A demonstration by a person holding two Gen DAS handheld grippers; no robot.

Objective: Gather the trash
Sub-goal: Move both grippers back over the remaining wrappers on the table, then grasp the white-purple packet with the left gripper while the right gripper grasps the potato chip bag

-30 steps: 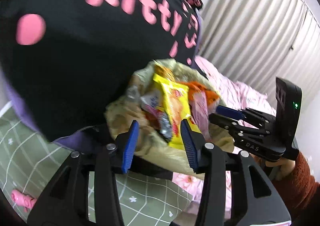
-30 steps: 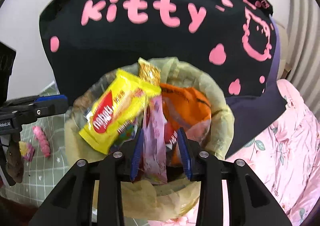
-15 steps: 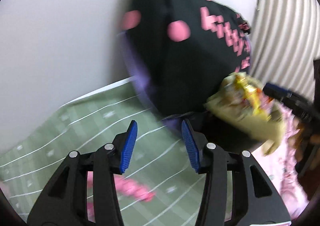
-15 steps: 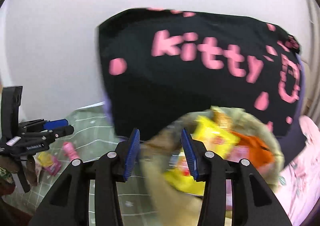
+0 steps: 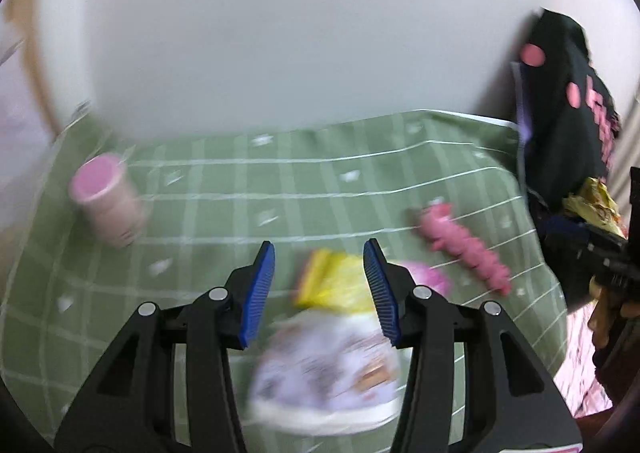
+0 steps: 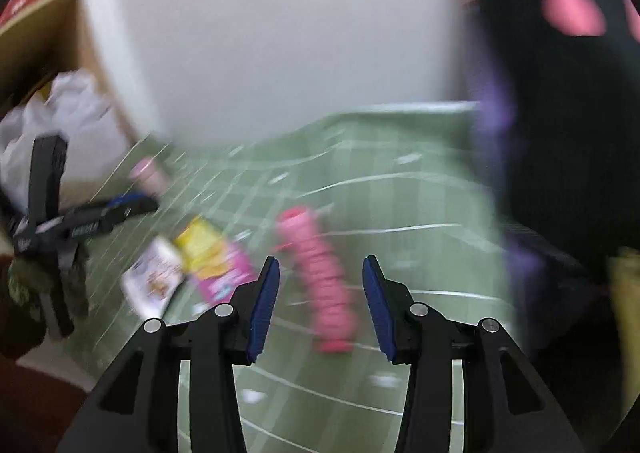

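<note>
Your left gripper (image 5: 319,287) points down at the green checked cloth (image 5: 248,189), its blue pads standing apart with nothing clamped between them. Through the gap, in the lower centre of the left wrist view, you see a yellow wrapper (image 5: 334,285) lying flat on the cloth, and nearer the camera, at the bottom of the frame, a white printed packet (image 5: 326,377). Both are blurred, and neither touches a pad as far as can be told. A pink segmented wrapper (image 5: 466,247) lies to the right of the gap, and a pink-lidded tub (image 5: 106,199) stands at the left of the frame. At the right edge, beside the black cushion (image 5: 568,125), sits the bag of collected wrappers (image 5: 592,203).

Your right gripper (image 6: 318,303) is likewise parted and empty-handed; its jaws have just been opening. In the right wrist view the pink segmented wrapper (image 6: 320,281) lies on the cloth (image 6: 420,205), seen in the gap between the pads, closer to the left one. The yellow wrapper (image 6: 200,243), a magenta wrapper (image 6: 224,281) and the white packet (image 6: 154,279) lie to the left of that gripper, near the left gripper (image 6: 120,209) at the left edge.
</note>
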